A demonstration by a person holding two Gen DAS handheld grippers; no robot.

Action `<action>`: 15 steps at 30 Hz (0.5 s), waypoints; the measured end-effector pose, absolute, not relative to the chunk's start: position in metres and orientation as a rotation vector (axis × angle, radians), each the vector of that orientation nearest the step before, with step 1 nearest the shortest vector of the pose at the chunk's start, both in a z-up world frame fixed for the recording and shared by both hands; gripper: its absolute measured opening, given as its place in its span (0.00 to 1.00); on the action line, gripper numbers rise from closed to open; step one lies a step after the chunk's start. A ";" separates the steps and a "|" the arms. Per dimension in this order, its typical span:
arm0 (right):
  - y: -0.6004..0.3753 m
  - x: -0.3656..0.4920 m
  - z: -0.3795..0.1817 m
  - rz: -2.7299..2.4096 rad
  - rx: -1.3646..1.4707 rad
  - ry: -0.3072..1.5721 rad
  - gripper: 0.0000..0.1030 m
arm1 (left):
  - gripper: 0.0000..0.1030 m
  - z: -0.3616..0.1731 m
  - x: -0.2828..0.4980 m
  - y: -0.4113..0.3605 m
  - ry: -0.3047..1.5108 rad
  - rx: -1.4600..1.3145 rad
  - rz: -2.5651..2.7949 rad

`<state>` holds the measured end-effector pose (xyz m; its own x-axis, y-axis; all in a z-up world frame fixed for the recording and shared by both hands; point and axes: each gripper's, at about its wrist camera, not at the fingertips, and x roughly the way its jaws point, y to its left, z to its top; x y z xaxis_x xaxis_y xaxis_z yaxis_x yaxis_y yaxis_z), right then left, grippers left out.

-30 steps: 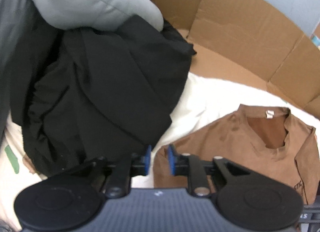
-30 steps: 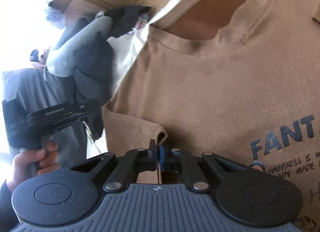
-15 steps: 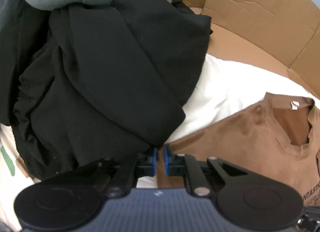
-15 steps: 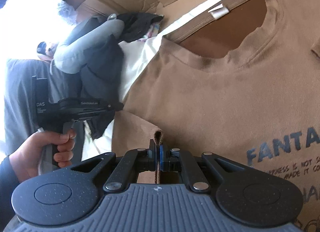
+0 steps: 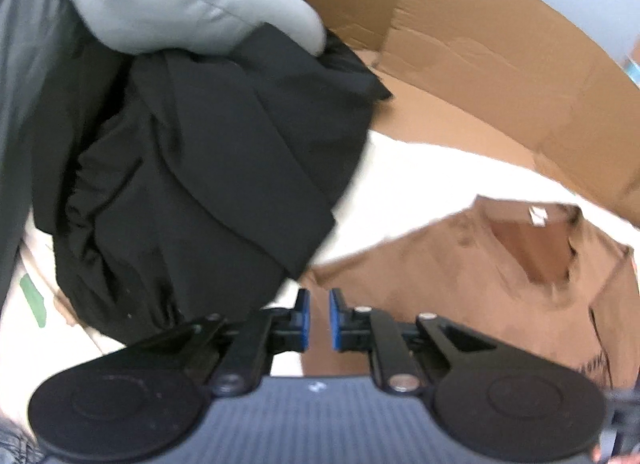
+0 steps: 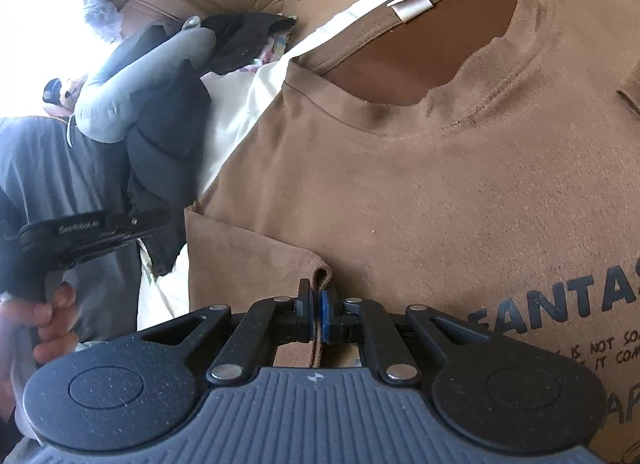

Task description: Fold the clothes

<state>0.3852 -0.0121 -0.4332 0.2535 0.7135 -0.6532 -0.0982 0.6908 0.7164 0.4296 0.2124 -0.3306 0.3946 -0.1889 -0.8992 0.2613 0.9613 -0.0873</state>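
A brown T-shirt (image 6: 440, 184) with dark "FANTAS" lettering lies flat, neck opening towards the far side. My right gripper (image 6: 316, 304) is shut on a folded edge of its left sleeve, and a strip of brown cloth shows between the pads. In the left wrist view the T-shirt (image 5: 460, 264) lies ahead and to the right. My left gripper (image 5: 319, 316) hovers just short of the sleeve corner, narrowly open, with nothing clamped between its blue pads. The right wrist view shows the left gripper (image 6: 92, 232) held in a hand (image 6: 48, 316), beside the sleeve.
A pile of black clothing (image 5: 200, 184) with a grey garment (image 5: 180, 4) on top crowds the left. A white cloth (image 5: 400, 184) lies under the T-shirt. Cardboard walls (image 5: 480, 44) enclose the far side.
The left gripper's jaws have narrowed from a wider gap; it swung in towards the sleeve corner and drew back a little. The right gripper keeps its hold on the sleeve.
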 end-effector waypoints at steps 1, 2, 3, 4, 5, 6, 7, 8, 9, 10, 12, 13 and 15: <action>-0.012 0.386 -0.433 0.602 0.616 1.198 0.03 | 0.07 -0.333 0.427 0.210 1.136 0.084 -0.294; -0.012 0.386 -0.433 0.602 0.615 1.197 0.03 | 0.06 -0.337 0.426 0.210 1.143 0.091 -0.293; -0.012 0.387 -0.433 0.602 0.613 1.197 0.03 | 0.05 -0.342 0.427 0.210 1.150 0.089 -0.286; -0.012 0.387 -0.433 0.602 0.612 1.197 0.03 | 0.04 -0.346 0.428 0.211 1.154 0.077 -0.282; -0.012 0.388 -0.433 0.605 0.611 1.196 0.03 | 0.04 -0.350 0.430 0.211 1.157 0.067 -0.279; -0.012 0.388 -0.434 0.607 0.608 1.194 0.03 | 0.04 -0.354 0.433 0.212 1.156 0.061 -0.276; -0.012 0.389 -0.434 0.609 0.605 1.192 0.03 | 0.04 -0.357 0.436 0.213 1.156 0.058 -0.272; -0.012 0.389 -0.434 0.611 0.603 1.190 0.03 | 0.04 -0.360 0.440 0.214 1.156 0.060 -0.269; -0.012 0.390 -0.434 0.613 0.600 1.188 0.03 | 0.04 -0.363 0.443 0.214 1.158 0.061 -0.265; -0.012 0.390 -0.434 0.614 0.597 1.186 0.03 | 0.03 -0.366 0.446 0.214 1.160 0.062 -0.263; -0.013 0.391 -0.434 0.616 0.592 1.183 0.02 | 0.03 -0.370 0.449 0.216 1.160 0.069 -0.255; -0.015 0.391 -0.434 0.601 0.593 1.179 0.02 | 0.03 -0.372 0.450 0.216 1.157 0.080 -0.254; -0.020 0.391 -0.433 0.570 0.593 1.171 0.03 | 0.03 -0.377 0.450 0.214 1.148 0.111 -0.256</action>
